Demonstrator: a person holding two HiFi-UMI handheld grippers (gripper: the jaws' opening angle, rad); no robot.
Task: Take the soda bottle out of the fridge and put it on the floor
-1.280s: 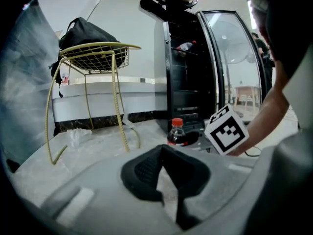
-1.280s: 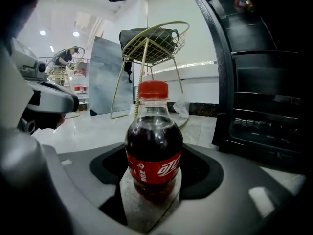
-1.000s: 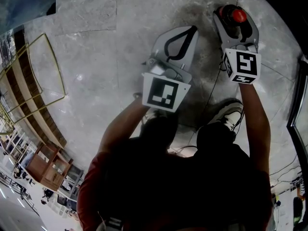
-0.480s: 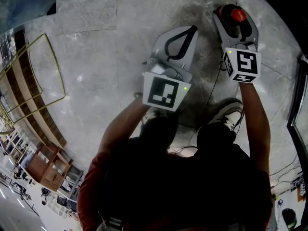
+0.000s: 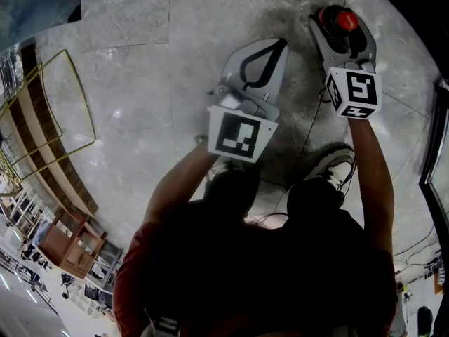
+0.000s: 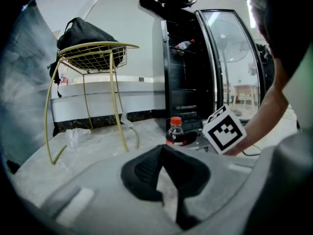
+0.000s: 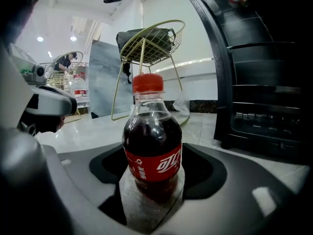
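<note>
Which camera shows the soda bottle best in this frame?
Right gripper view: the soda bottle fills the centre, its label clear. The head view shows only its red cap from above; the left gripper view shows it small and distant.

Grey left claw point(image 5: 279, 45) and right claw point(image 5: 341, 16), black pads point(image 6: 145, 170) (black-and-white marker cubes point(image 5: 241, 136) atop), white sneaker point(image 5: 335, 168)

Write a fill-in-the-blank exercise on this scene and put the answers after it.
The right tongs sit around the soda bottle, whose cap is ___.
The left tongs are shut with ___ between them.
The fridge has its door standing ___.
Missing words: red; nothing; open.
</note>
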